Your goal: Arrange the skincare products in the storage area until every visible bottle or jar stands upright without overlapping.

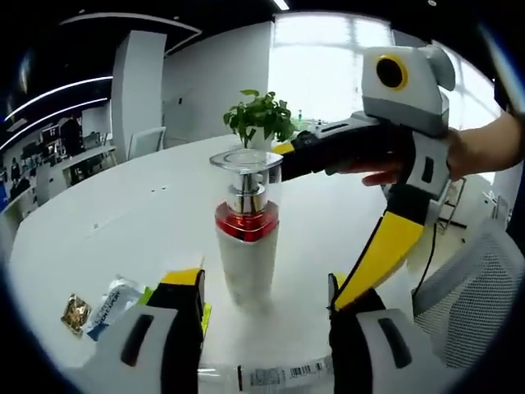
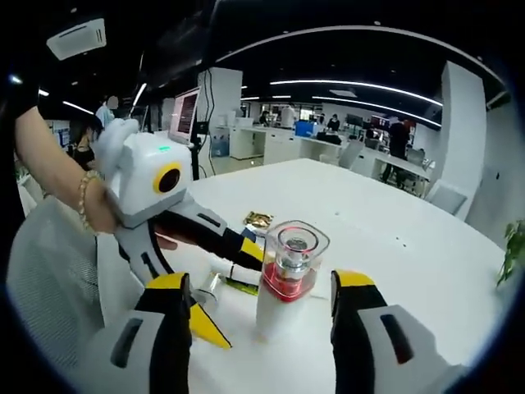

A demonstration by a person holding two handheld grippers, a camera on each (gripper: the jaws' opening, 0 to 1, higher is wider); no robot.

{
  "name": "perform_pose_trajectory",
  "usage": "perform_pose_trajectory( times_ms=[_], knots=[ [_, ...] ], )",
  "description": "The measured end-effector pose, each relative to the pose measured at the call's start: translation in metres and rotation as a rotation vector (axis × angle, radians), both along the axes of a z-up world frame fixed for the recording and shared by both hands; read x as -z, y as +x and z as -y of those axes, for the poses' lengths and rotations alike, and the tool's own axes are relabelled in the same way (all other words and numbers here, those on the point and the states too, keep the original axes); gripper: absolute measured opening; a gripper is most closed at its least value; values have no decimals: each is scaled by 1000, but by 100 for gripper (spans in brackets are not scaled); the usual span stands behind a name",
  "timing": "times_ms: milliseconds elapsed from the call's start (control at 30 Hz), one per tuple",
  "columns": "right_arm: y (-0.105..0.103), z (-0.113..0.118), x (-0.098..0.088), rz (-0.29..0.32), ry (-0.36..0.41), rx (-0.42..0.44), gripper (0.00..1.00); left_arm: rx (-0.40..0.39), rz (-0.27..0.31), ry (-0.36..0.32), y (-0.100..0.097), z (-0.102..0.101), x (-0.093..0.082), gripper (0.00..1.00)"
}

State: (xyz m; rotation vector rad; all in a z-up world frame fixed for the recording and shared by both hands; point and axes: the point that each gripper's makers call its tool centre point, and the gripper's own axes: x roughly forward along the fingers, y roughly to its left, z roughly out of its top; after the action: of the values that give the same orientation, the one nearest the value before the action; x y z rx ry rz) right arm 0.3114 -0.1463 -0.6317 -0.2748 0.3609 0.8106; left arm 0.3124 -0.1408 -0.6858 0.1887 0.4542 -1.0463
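A white round table [image 1: 115, 222] carries a tall white pump bottle [image 1: 246, 246], standing upright with its long axis vertical and its clear cap [image 1: 246, 160] pointing up, near the table's front edge. In the left gripper view, the left gripper [image 1: 267, 316] spreads wide, jaws either side of the bottle's base, gripping nothing. The right gripper [image 2: 262, 320], likewise wide, frames the same bottle [image 2: 283, 287]. Small sachets [image 1: 102, 305] lie to the left, and a potted plant [image 1: 261, 119] sits far behind.

Upright pump bottle [image 1: 246, 238] between the left gripper [image 1: 267, 316] jaws, blocking straight ahead; right gripper [image 1: 361, 205] crowding beyond-right; bare counter [image 1: 123, 205] open beyond-left.
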Motion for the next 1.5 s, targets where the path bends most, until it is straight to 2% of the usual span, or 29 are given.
perform_pose_trajectory(
  times_ms=[133,333,367,467,600,833,1100,1233,1500],
  knots=[
    [-10,1,-1,-9,2,17,79,-18,-23,15,-7,-9,1,61],
    [-28,0,1,-28,11,35,81,-67,-70,37,-19,-27,2,70],
    [-32,0,2,-32,13,39,82,-73,-71,34,-27,-31,0,71],
    [-42,-2,2,-39,18,51,84,-91,-83,28,-31,-39,-1,74],
    [-51,-3,3,-53,35,67,86,-112,-98,21,-46,-50,-4,77],
    [-67,-7,6,-77,49,78,88,-164,-135,7,-60,-77,-7,83],
    [-89,-8,10,-99,62,93,88,-215,-175,10,-84,-109,1,88],
    [-99,-8,17,-115,68,99,89,-204,-188,10,-104,-118,1,93],
    [-114,-6,19,-133,85,118,89,-214,-192,11,-125,-138,-4,95]
  ],
)
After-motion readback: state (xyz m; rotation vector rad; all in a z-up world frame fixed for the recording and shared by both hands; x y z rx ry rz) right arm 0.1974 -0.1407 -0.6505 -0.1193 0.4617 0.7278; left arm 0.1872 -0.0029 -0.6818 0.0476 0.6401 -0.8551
